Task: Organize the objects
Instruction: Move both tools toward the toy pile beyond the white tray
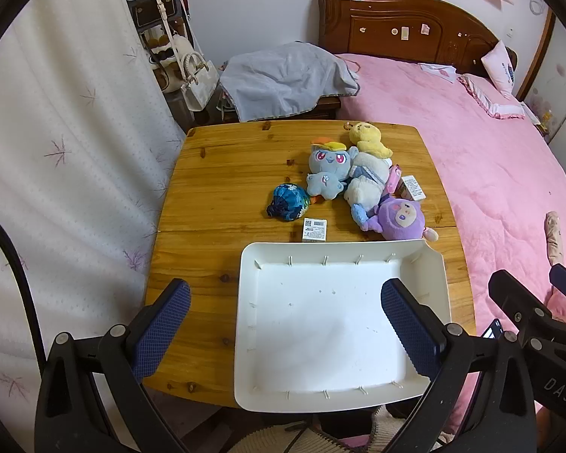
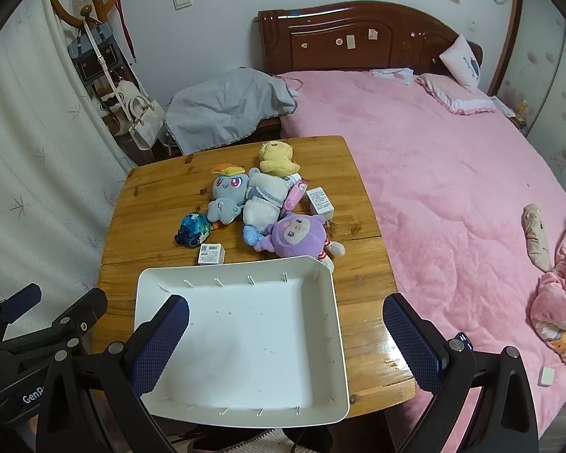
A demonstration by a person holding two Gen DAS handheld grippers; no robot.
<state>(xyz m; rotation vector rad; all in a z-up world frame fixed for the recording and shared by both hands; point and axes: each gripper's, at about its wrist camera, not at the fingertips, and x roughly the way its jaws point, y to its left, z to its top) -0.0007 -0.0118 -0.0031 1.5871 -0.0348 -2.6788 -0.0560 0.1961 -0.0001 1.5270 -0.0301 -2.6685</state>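
I see a wooden table (image 1: 215,204) standing beside a bed with a pink blanket (image 1: 471,158). On the near part of the table lies a white tray (image 1: 247,324), and nothing is inside it. Its near edge reaches a little over the table's edge.

My left gripper (image 1: 285,324) hangs above the near side of the table with its jaws spread wide and nothing between them. Its left finger is over the bare wood, its right finger is over the tray. My right gripper (image 2: 285,339) is also spread wide and holds nothing; its left finger is over the tray and its right finger is over the table's right edge. Both point steeply down to the table.

The things to organize are on the far half of the table, behind the tray. A blue pony plush (image 1: 330,170) lies in the middle, and a yellow duck plush (image 1: 369,139) is behind it at the right. A white plush (image 1: 366,181) lies between them and touches both. A purple plush (image 1: 398,215) is just beside the tray's far right corner. A blue patterned ball (image 1: 288,202) lies to the left of the pony, apart from the tray. A small white box (image 1: 315,229) stands just behind the tray's far rim. Another small box (image 1: 411,188) is at the right of the pile, near the table's edge, with a pink packet (image 1: 393,176) beside it
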